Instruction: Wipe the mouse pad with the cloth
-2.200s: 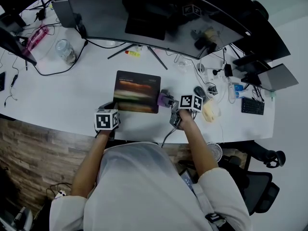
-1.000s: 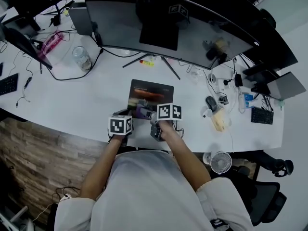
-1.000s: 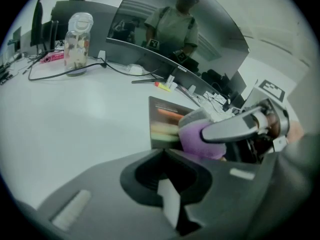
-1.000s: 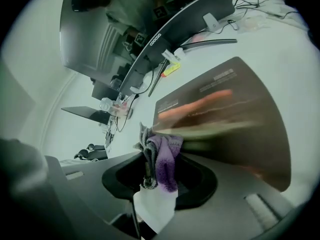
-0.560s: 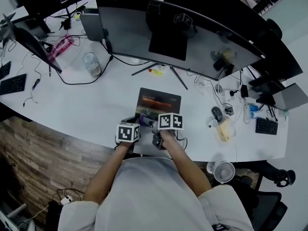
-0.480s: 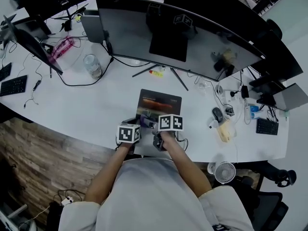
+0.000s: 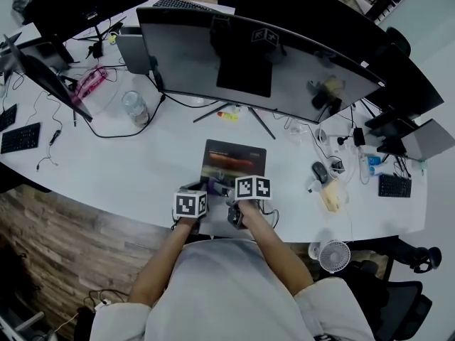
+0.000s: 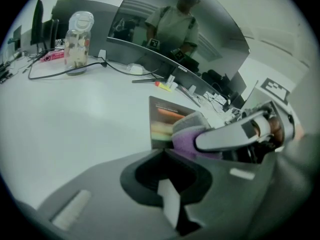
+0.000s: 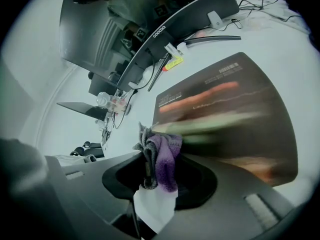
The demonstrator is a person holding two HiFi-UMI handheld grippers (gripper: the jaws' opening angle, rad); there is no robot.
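Observation:
The dark mouse pad (image 7: 234, 158) with a colourful streak lies on the white desk in front of the curved monitor. My right gripper (image 7: 229, 190) is at the pad's near edge, shut on a purple and grey cloth (image 9: 165, 159) that hangs from its jaws onto the pad (image 9: 225, 114). My left gripper (image 7: 196, 189) is close beside it at the pad's near left corner, jaws together with nothing between them (image 8: 165, 184). In the left gripper view the cloth (image 8: 187, 139) and the right gripper (image 8: 240, 134) sit just right of the pad (image 8: 162, 121).
A large curved monitor (image 7: 263, 62) on a stand spans the back of the desk. A glass jar (image 7: 135, 107) and cables lie to the left; a mouse (image 7: 318, 170) and a yellowish object (image 7: 330, 196) to the right. The desk edge is right under both grippers.
The right gripper has carried the cloth from the pad's right edge leftward across its near part, ending close to the left gripper. The left gripper has stayed at the near left corner.

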